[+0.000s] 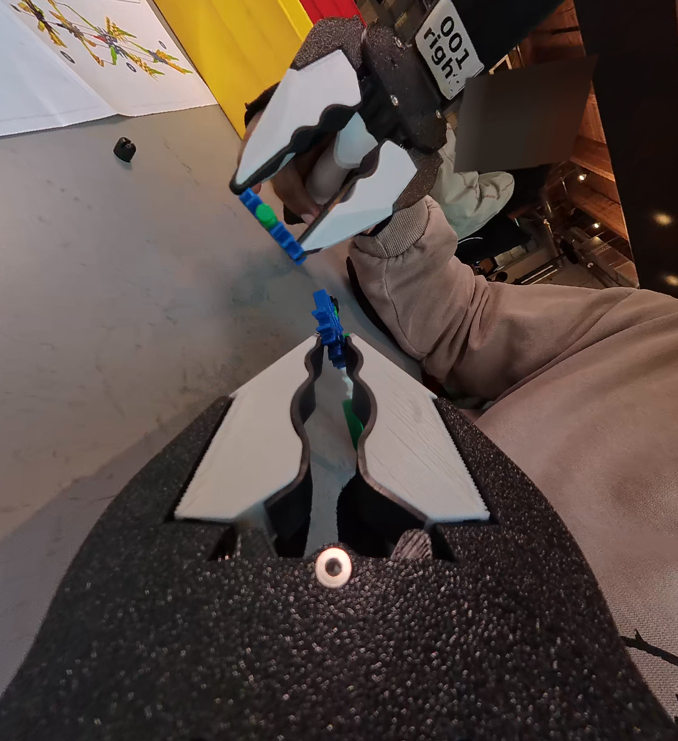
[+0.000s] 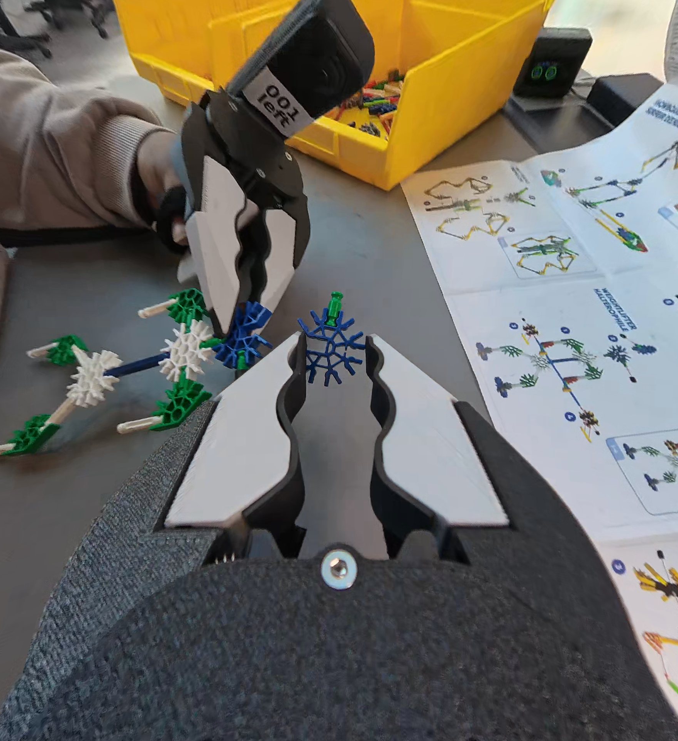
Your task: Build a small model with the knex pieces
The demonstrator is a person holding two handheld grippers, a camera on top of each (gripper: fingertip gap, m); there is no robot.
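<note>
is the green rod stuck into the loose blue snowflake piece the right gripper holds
Yes, a short green rod sits in the top slot of the blue snowflake connector clamped between the fingertips of the right gripper.

Office-type workspace: grey desk (image 2: 369,240), rolling chairs (image 2: 28,16) at 11 o'clock, yellow parts bin (image 2: 429,120) at 12 o'clock, construction-toy instruction sheet (image 2: 550,320) at 3 o'clock.
</note>
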